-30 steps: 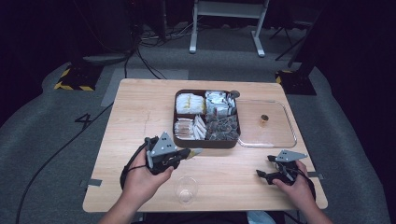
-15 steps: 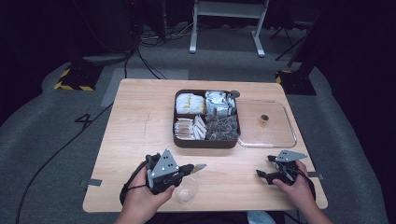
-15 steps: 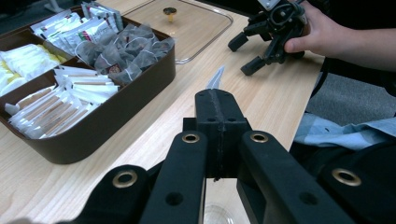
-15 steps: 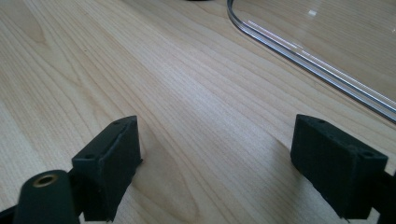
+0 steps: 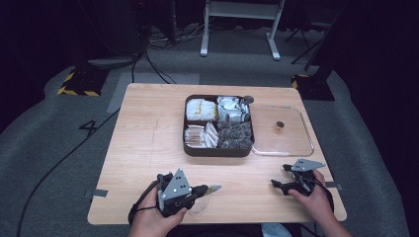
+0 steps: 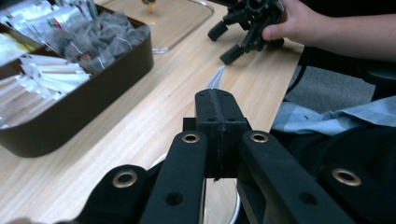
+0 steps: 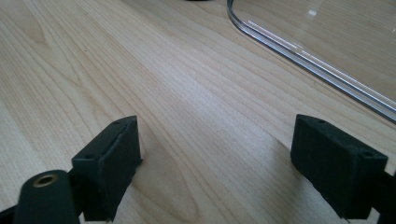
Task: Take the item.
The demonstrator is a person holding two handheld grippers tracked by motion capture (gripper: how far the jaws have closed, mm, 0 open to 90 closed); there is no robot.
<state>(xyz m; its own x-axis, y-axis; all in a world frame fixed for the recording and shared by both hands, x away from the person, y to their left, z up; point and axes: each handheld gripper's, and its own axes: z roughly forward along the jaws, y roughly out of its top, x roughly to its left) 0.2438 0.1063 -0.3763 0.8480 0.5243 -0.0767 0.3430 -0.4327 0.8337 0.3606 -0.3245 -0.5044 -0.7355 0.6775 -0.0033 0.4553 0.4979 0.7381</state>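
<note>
Jaws pinching a thin silvery sachet (image 6: 215, 79), your left gripper (image 6: 217, 100) has pulled back over the small clear glass (image 5: 199, 208); release looks next; right gripper (image 7: 215, 158) sits spread.

Wood table (image 5: 143, 148) w/ brown compartment box (image 5: 217, 149), clear lid (image 5: 291, 143), glass cup (image 5: 197, 210).

Small silvery sachet (image 5: 213, 188) clamped by one end, sticking out level, above clear glass cup (image 5: 197, 207) near table's front edge.
</note>
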